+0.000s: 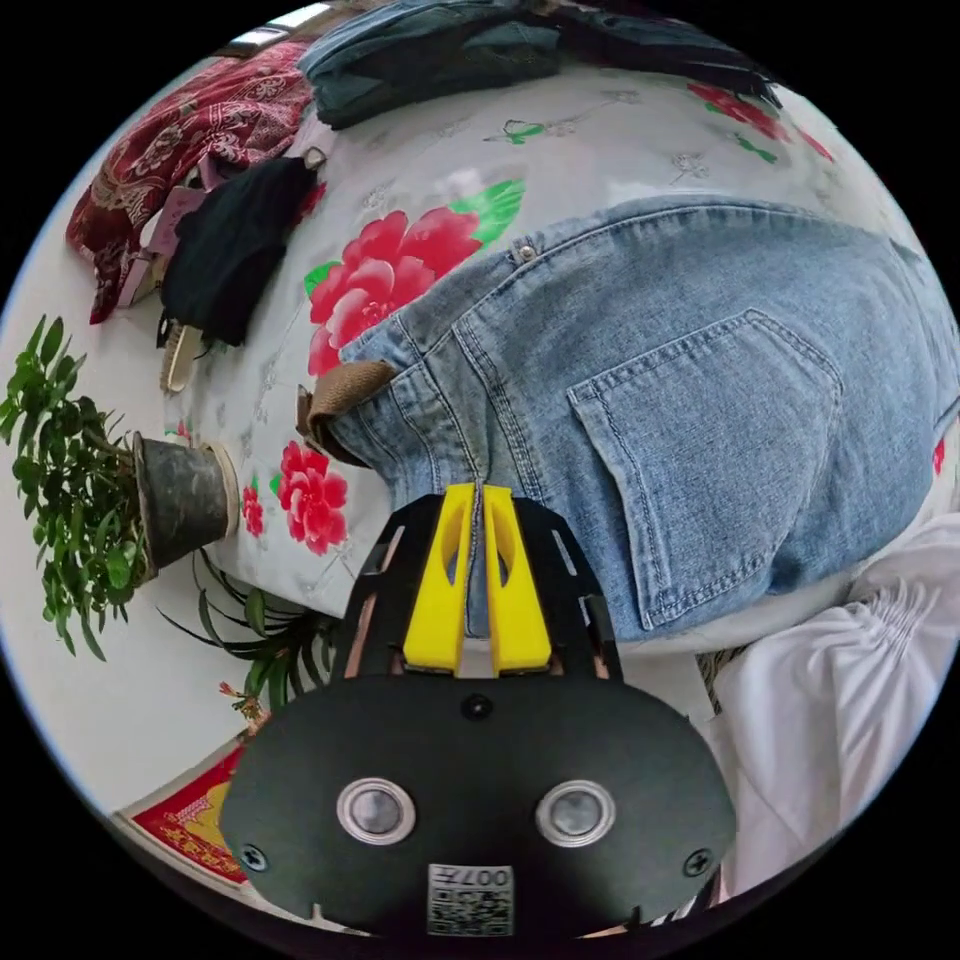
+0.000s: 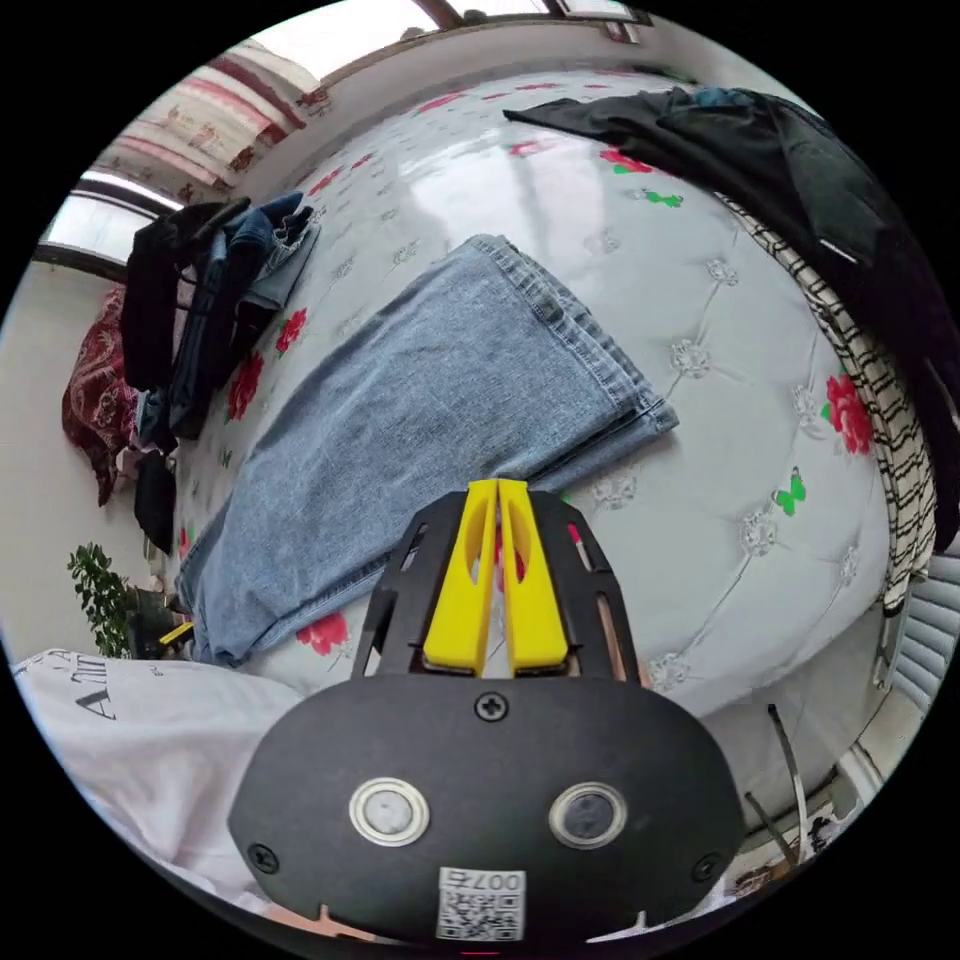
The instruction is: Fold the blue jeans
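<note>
The left hand-held gripper [image 1: 478, 498] hides part of the jeans' [image 1: 680, 400] waistband; their legs run past the view's right edge.

Left gripper view: close over light-blue denim jeans [image 1: 700, 400] waistband; right gripper view: farther back, sharing jeans [image 2: 400, 420] on floral bed [image 2: 720, 330].

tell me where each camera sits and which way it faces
Left gripper view: rides on the left tool, shut on the jeans at the waist edge, facing the back pocket; a white sleeve shows.
Right gripper view: rides on the right tool, jaws closed near the leg hems, looking along the bed; white shirt shows.
Shared: jeans, flowered bed, potted plant.
</note>
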The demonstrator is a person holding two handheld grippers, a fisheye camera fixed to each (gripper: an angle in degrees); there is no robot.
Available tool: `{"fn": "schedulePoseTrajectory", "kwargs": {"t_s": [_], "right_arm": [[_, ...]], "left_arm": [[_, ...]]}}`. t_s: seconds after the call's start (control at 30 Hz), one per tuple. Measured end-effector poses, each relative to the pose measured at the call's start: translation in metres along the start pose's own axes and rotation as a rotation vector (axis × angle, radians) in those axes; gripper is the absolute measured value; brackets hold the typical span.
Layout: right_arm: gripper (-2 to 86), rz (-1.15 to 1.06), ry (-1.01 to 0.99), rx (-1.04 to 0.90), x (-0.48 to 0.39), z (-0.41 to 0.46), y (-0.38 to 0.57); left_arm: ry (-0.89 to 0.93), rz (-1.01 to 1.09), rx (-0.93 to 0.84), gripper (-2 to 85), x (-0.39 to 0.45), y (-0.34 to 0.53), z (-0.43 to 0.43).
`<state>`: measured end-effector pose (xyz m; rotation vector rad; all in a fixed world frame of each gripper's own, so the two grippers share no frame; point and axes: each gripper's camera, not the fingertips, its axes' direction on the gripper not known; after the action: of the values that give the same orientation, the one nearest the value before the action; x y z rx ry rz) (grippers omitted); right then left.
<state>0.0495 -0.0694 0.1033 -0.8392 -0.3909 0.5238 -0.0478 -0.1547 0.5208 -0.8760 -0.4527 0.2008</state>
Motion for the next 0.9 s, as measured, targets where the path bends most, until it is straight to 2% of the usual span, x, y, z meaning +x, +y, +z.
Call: {"fn": "schedulePoseTrajectory", "kwargs": {"t_s": [0.1,0.23,0.3,0.47,0.63,0.7,0.77,0.87,0.9], "right_arm": [[0.7,0.068,-0.027,0.156,0.018,-0.027,-0.001],[1.1,0.083,0.075,0.170,0.028,-0.022,-0.026],[1.1,0.102,0.078,0.118,0.039,-0.005,-0.046],[0.2,0.031,0.124,0.032,0.032,0.008,-0.074],[-0.1,-0.126,0.090,0.251,0.006,-0.071,-0.074],[-0.1,-0.177,0.180,0.292,0.002,-0.091,-0.079],[-0.1,-0.169,0.235,0.248,0.012,-0.076,-0.093],[0.1,-0.019,0.244,0.026,0.042,-0.030,-0.122],[0.2,-0.026,0.238,0.041,0.036,-0.030,-0.122]], "left_arm": [[0.029,-0.110,0.082,-0.9,-0.009,0.002,-0.027],[0.160,-0.287,0.197,-1.0,-0.031,0.010,-0.058],[0.260,-0.374,0.223,-1.0,-0.039,0.018,-0.064],[0.305,-0.420,0.178,-1.0,-0.032,0.033,-0.060],[0.270,-0.444,0.141,-1.0,-0.029,0.049,-0.051],[0.245,-0.462,0.121,-1.0,-0.031,0.051,-0.039],[0.248,-0.456,0.096,-1.0,-0.031,0.045,-0.027],[0.205,-0.417,0.045,-1.0,-0.025,0.027,-0.019],[0.169,-0.388,0.021,-0.9,-0.022,0.020,-0.022]]}}
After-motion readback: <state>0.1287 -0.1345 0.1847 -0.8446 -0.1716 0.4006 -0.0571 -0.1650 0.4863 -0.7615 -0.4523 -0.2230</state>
